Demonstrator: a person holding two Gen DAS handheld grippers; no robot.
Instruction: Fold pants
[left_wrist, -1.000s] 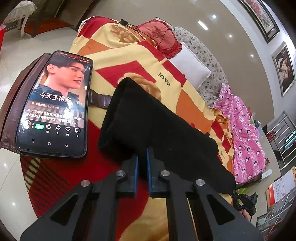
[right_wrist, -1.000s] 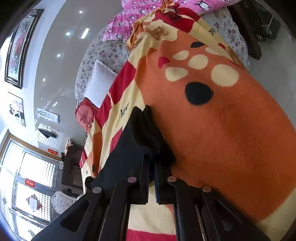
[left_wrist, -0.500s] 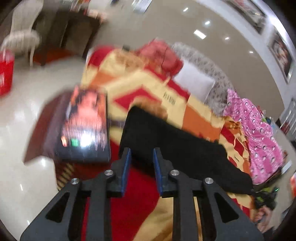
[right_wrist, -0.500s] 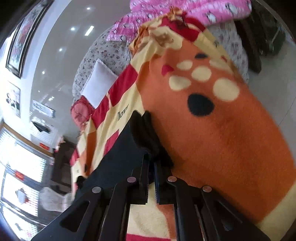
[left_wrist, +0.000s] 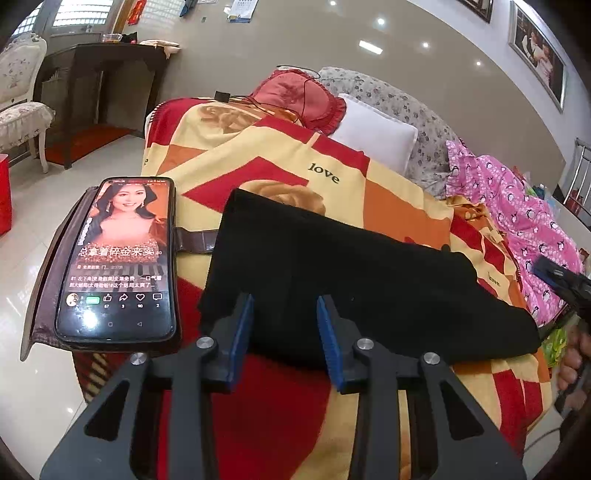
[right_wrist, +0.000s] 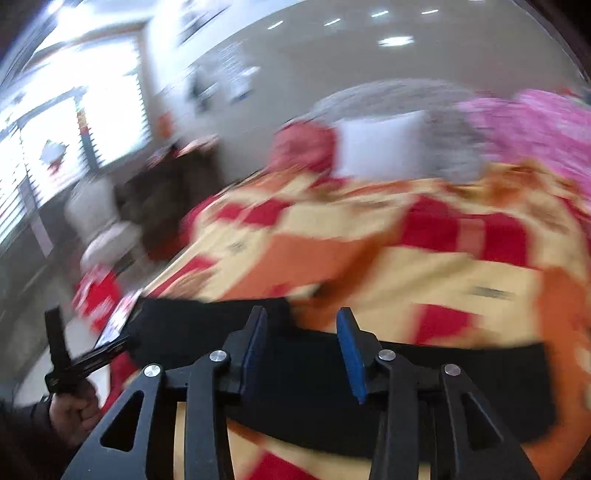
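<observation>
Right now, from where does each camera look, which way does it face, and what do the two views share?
Left wrist: sits behind the left hand-held gripper, jaws opening with nothing between them, looking down over the black pants, a phone at their left; the other hand shows at the right edge.
Right wrist: sits behind the right hand-held gripper, jaws opening and empty, above the pants; the view is blurred; the left hand shows lower left.
Shared: pants, blanket, white pillow.
</observation>
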